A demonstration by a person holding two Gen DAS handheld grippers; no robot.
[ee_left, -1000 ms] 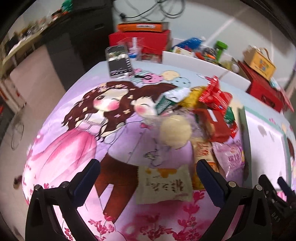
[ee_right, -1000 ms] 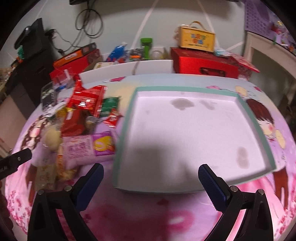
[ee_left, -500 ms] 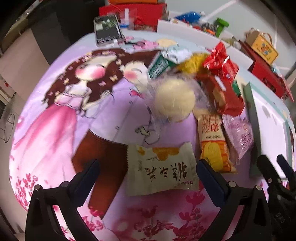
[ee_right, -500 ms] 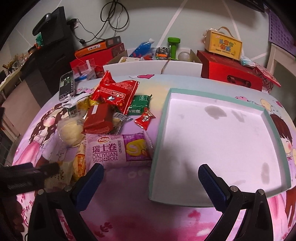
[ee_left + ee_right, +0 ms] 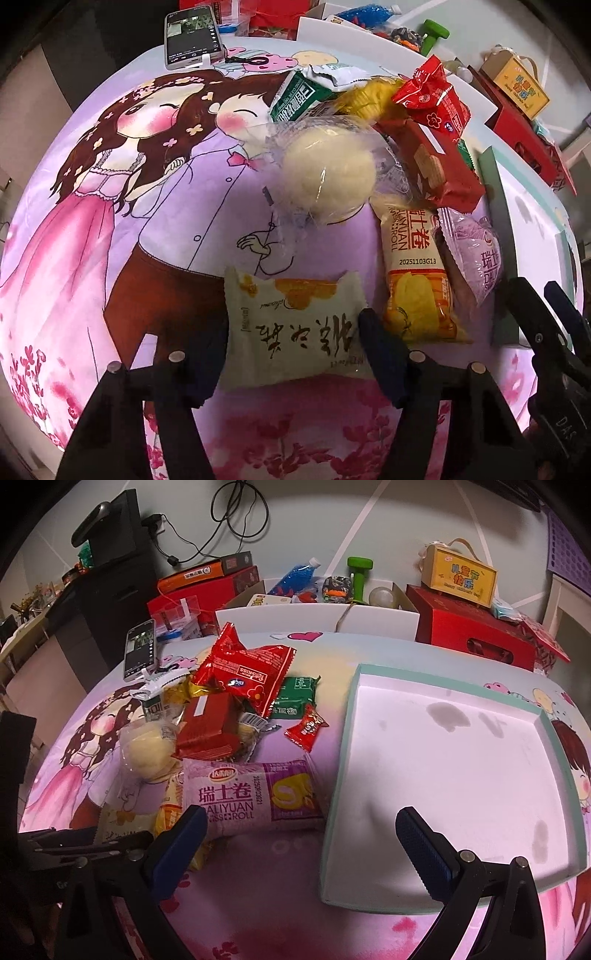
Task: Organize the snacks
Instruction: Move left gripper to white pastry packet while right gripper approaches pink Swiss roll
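A cream packet with dark characters point(image 5: 295, 314) lies flat on the cartoon cloth. My left gripper point(image 5: 293, 343) points steeply down over it. Its jaws are closing, with the packet between them and the pads at its two side edges; no crumpling shows. Behind it sits the snack pile: a round bun in a clear bag point(image 5: 328, 177), a yellow roll packet point(image 5: 413, 273), a purple roll packet point(image 5: 251, 797) and a red box point(image 5: 207, 723). My right gripper point(image 5: 299, 834) hangs open and empty over the cloth, between the purple packet and the white tray point(image 5: 443, 760).
A phone point(image 5: 192, 37) lies at the table's far left edge. Red gift boxes point(image 5: 476, 631), a yellow carry box point(image 5: 461, 572) and an open white carton point(image 5: 317, 616) of odds and ends line the back. A small red sachet point(image 5: 306, 731) and green packet point(image 5: 295, 698) lie beside the tray.
My left gripper has sunk toward the cream packet and its jaws have come in from wide apart to the packet's sides. The right view has swung left, so the snack pile shows more.
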